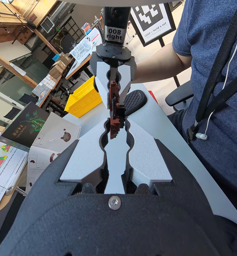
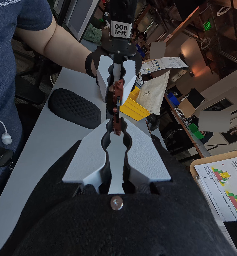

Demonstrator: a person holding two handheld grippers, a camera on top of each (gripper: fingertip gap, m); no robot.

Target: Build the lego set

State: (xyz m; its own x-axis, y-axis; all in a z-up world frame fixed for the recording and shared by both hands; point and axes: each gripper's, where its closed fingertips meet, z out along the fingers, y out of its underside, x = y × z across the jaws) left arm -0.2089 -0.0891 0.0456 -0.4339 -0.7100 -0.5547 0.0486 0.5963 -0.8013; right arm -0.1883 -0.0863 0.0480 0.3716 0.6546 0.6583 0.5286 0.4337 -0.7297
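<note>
Left tool [image 1: 117,124]: clamping the brown model [image 1: 115,110].
Right tool [image 2: 116,125]: gripping its other end.
Progress: partly built (booklet [image 1: 55,139] lying open).

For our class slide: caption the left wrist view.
Both grippers, left gripper and right gripper, clamp a brown Lego assembly above the table.

Both tongs' fingers [image 1: 112,88] hide the brown assembly's [image 1: 115,110] ends.
</note>
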